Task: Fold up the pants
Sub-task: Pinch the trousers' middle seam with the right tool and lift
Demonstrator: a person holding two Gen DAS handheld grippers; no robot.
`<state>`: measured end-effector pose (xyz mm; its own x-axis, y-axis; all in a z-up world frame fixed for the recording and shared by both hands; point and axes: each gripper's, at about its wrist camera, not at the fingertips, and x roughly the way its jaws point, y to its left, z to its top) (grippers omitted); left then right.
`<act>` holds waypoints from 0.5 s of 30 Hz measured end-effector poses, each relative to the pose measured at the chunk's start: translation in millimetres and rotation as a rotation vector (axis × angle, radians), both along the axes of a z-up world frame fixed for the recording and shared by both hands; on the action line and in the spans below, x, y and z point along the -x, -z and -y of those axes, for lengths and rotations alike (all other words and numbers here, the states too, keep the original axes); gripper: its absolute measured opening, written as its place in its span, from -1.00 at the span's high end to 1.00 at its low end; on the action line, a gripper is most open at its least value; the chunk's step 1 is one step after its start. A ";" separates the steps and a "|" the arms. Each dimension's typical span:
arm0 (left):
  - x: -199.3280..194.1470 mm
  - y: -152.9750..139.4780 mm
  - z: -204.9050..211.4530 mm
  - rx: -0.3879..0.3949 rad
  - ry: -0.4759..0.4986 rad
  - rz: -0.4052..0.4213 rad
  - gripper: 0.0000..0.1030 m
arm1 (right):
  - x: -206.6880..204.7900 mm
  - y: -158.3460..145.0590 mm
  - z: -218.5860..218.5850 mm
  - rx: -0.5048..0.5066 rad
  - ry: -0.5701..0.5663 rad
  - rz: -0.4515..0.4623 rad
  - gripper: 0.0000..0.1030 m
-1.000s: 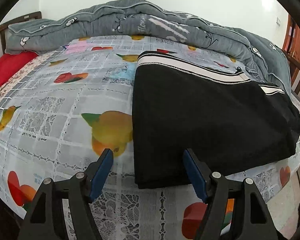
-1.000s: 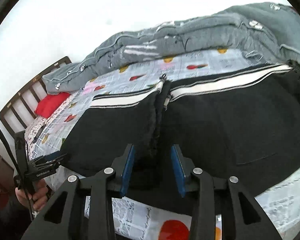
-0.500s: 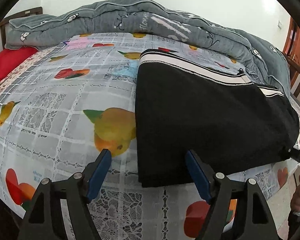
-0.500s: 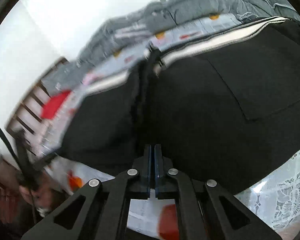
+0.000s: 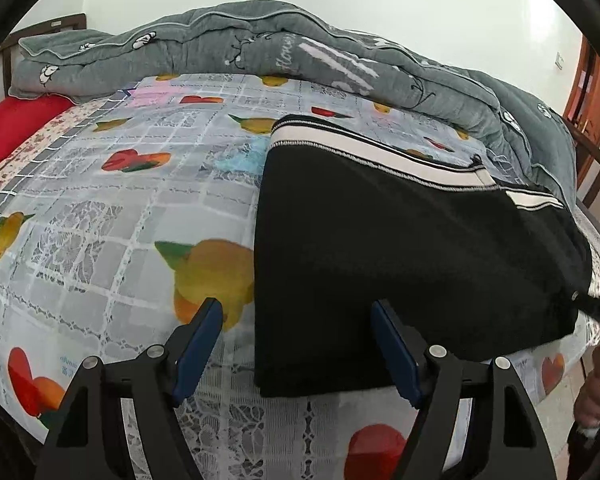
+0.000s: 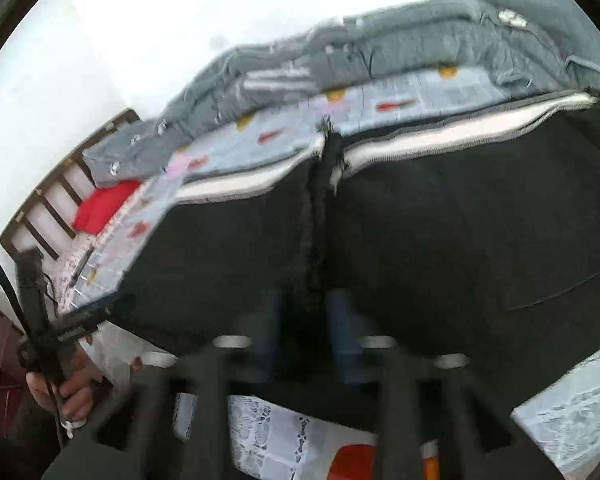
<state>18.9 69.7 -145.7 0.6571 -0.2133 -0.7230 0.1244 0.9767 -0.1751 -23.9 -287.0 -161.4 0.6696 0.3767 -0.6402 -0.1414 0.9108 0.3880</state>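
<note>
My left gripper (image 5: 296,344) stood wide open and held nothing, straddling the near left edge of the black pants (image 5: 400,248). At the pants' near middle, my right gripper (image 6: 306,320) showed blurred. Its jaws had just been opening, a little apart, with the pants' centre ridge between them. The pants lay flat on the fruit-print bedsheet (image 5: 120,208), striped waistband on the far side. Beyond the waistband sat a grey duvet (image 5: 260,48).

Bed (image 5: 100,208) with fruit-print sheet, black pants (image 5: 400,248) flat, grey quilt (image 5: 260,48) behind, red pillow (image 5: 16,124)
</note>
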 end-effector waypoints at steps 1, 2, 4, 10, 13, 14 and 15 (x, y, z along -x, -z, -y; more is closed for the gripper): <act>-1.9 -2.1 0.0 -0.005 -0.008 0.001 -0.45 | 3.8 -1.3 -0.5 0.007 0.010 0.023 0.77; -2.5 -3.8 -0.5 -0.007 -0.011 0.002 -0.45 | 9.1 -4.3 -0.1 0.006 0.001 0.051 0.78; -2.8 -6.3 -2.0 -0.006 -0.011 0.007 -0.45 | 23.2 -14.5 4.8 -0.048 -0.035 0.104 0.79; -13.7 -4.3 0.8 0.015 -0.010 -0.014 -0.45 | 13.8 16.5 9.2 -0.041 -0.025 -0.013 0.83; -15.9 -8.2 7.0 0.005 -0.012 -0.004 -0.45 | 15.9 15.7 11.1 -0.036 -0.013 -0.008 0.72; -16.4 -9.3 8.5 0.000 -0.010 0.002 -0.45 | 17.0 12.9 12.3 -0.021 -0.011 -0.004 0.65; -17.5 -9.0 11.4 -0.015 -0.007 0.003 -0.45 | 19.6 8.5 14.4 -0.002 -0.009 0.008 0.57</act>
<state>36.4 58.3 -136.6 0.6605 -0.1979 -0.7242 0.1183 0.9800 -0.1599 -43.5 -301.4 -169.9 0.6714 0.3842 -0.6337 -0.1532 0.9086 0.3885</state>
